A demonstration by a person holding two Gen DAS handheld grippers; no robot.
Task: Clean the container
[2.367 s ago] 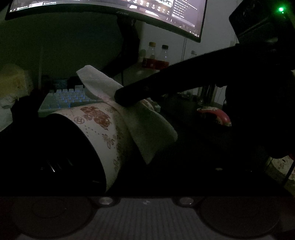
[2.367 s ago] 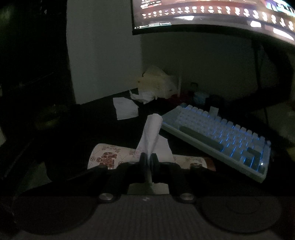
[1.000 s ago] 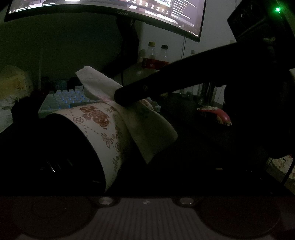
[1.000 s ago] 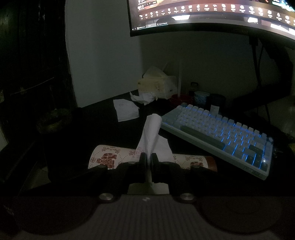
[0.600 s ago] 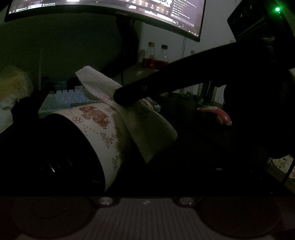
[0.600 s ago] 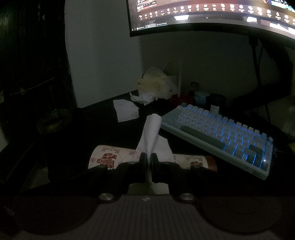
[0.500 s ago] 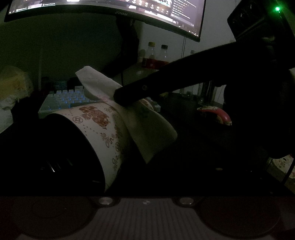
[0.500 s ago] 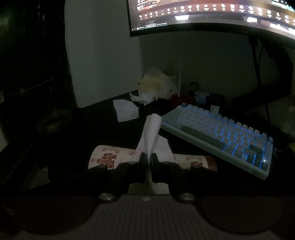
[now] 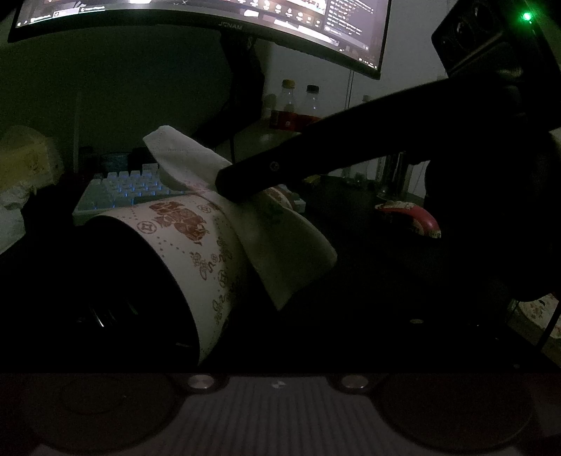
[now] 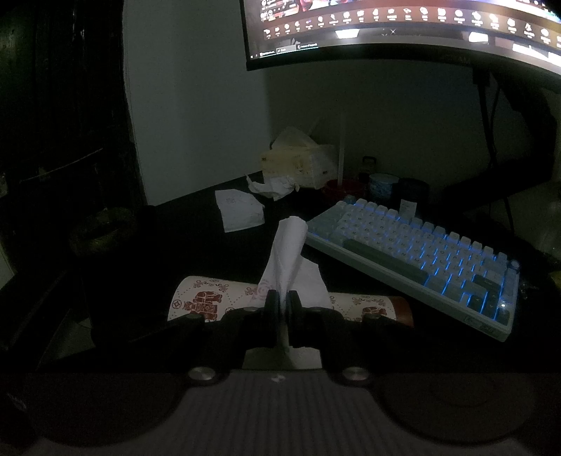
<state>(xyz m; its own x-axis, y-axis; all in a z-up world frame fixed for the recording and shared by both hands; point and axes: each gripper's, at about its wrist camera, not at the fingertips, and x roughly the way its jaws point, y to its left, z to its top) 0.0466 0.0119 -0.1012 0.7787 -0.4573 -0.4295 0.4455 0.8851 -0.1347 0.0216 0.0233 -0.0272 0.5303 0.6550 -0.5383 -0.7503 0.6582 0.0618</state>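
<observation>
Wiping stage of container cleaning, with almost nothing altered over the last few seconds: the right gripper (image 10: 281, 298) remains clamped on the tissue (image 10: 285, 252) and the tissue remains pressed against the upper side of the container (image 10: 210, 301) at the same spot. Judged from this, the wipe is pausing rather than travelling, so most of the wall probably remains to be covered. The container lies on its side on the dark desk (image 10: 196, 245), just in front of the backlit keyboard (image 10: 420, 252) and below the monitor (image 10: 403, 31). It is a tapered cylinder, apparently of pale paper or card, printed with red-brown block motifs and dotted lines; a brown band marks the end nearer the keyboard. From the left wrist its near end (image 9: 196, 245) shows only as a black, unlit round, and whether this is an open mouth or a lid cannot be told. The tissue is thin, soft and white — one end twists up into a peak, the other drapes as a loose flap (image 9: 287, 252) over the curved wall. The right gripper's jaws stand almost fully closed, with only the tissue's thickness between the black pads. The left gripper's fingers are lost in darkness, so its jaw state — and whether it holds the container — cannot be told.
</observation>
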